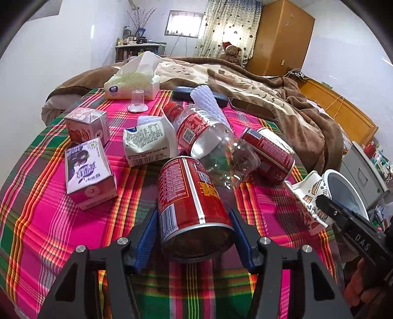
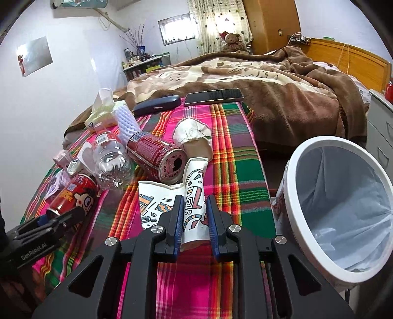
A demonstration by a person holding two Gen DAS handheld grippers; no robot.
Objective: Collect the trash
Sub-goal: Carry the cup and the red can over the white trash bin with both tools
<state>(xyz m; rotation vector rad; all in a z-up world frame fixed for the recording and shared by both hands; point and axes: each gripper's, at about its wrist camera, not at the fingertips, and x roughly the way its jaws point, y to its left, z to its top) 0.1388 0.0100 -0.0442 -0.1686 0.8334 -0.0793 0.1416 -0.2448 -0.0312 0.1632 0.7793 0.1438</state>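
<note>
Crushed patterned paper cup lying on the plaid-covered desk beside the white bin, pinched between right gripper jaws; left gripper jaws spread either side of a red can lying on its side.

Pale lilac walls enclose a bedroom. A small bright window sits beside patterned curtains and a tall orange-brown wooden wardrobe; a wooden headboard backs the brown-blanketed bed.
</note>
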